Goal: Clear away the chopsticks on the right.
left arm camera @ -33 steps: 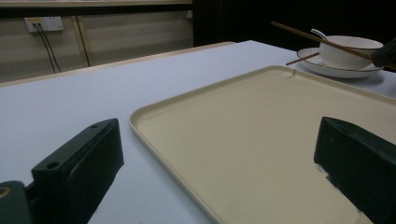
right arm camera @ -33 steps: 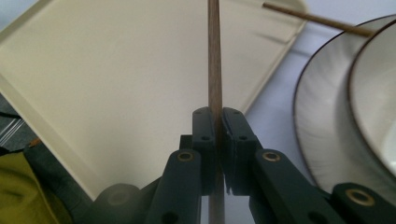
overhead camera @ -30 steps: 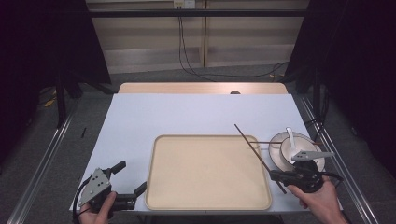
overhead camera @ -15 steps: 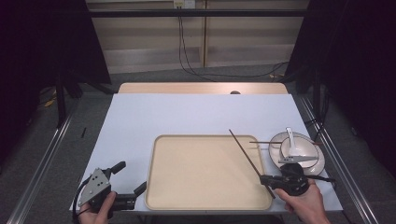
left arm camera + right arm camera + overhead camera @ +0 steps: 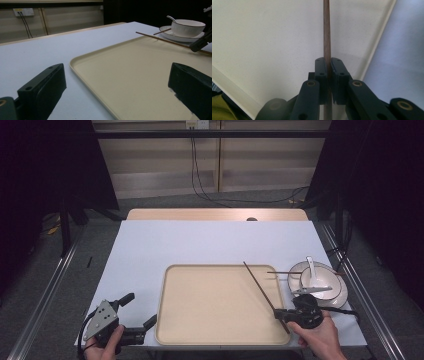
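Right claw (image 5: 281, 314) clamped on chopstick (image 5: 260, 286); its long axis runs straight ahead of the claw, over the tray (image 5: 215, 305). Left claw (image 5: 140, 312) wide, nothing in it, well off across the tray.

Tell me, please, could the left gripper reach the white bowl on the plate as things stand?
Probably not easily: the left gripper sits at the beige tray's near-left corner, while the white bowl lies beyond its far-right side.

Thin brown wooden chopstick (image 5: 326, 32), matt cream plastic tray (image 5: 220, 305), glossy white ceramic bowl (image 5: 188, 27), matt black tool (image 5: 329, 75)
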Motion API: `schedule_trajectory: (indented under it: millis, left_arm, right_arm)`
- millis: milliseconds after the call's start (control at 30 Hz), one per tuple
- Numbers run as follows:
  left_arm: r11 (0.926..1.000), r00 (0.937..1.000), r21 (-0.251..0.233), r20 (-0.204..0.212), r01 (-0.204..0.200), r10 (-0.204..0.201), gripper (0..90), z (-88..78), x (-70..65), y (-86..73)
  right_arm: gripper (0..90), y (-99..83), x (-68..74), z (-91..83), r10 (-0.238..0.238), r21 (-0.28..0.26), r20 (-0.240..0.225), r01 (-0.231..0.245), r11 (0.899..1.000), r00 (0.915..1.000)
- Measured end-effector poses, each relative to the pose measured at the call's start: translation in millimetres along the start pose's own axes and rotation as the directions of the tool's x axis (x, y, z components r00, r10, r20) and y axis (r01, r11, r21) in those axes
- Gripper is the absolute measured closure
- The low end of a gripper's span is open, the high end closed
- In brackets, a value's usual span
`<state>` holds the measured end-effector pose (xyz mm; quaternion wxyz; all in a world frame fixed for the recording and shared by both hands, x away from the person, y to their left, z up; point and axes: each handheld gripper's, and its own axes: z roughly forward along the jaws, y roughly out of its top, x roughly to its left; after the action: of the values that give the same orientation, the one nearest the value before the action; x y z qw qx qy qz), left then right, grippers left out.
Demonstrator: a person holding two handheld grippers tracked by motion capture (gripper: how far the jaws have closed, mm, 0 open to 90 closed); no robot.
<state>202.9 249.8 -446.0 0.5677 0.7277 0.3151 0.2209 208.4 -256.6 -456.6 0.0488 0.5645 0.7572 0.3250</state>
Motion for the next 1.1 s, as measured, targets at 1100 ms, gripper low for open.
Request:
schedule_trajectory:
  millis: [1100]
  left_arm:
    - [1.0000,1.0000,0.002,-0.002,0.003,-0.003,1.6,-1.1,1.5,-0.5]
  right_arm:
    - [54.0,-4.4,1.0,-0.2,-0.037,0.007,-0.009,0.037,0.999,0.9993]
